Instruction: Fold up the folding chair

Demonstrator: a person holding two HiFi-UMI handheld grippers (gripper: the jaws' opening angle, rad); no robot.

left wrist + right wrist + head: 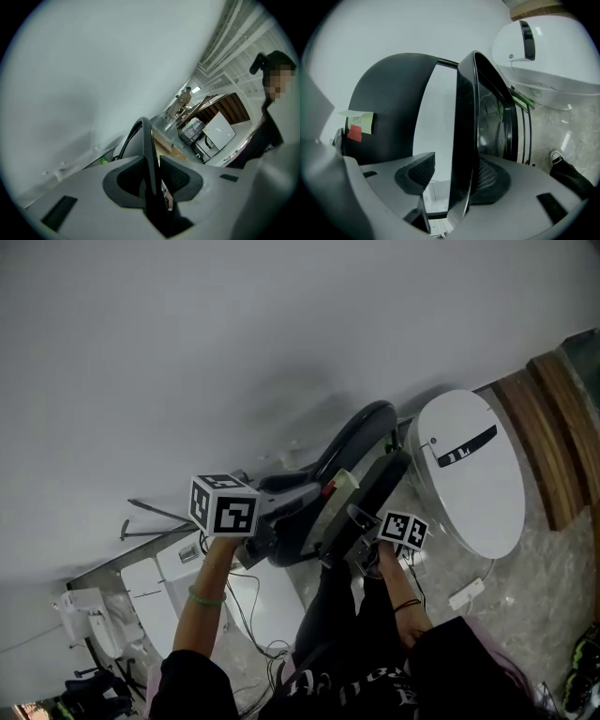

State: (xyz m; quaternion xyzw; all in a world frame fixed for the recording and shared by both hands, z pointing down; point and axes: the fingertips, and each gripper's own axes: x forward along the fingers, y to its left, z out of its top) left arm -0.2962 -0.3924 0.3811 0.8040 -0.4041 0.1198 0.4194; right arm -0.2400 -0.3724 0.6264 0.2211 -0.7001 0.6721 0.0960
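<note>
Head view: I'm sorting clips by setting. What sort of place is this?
Probably a storeroom or test room rather than a home: a white toilet stands by a bare wall, more white fixtures sit further along, and loose cables lie on the floor.

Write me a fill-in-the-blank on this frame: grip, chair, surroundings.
1. The left hand-held gripper is shut on a thin black edge of the folding ___.
2. Just below the yellow sticky note on the chair sits a ___ one.
3. The black band is on the person's ___ wrist.
4. The big oval housing beside the chair is ___ in colour.

Missing words: chair; red; right; white.
</note>
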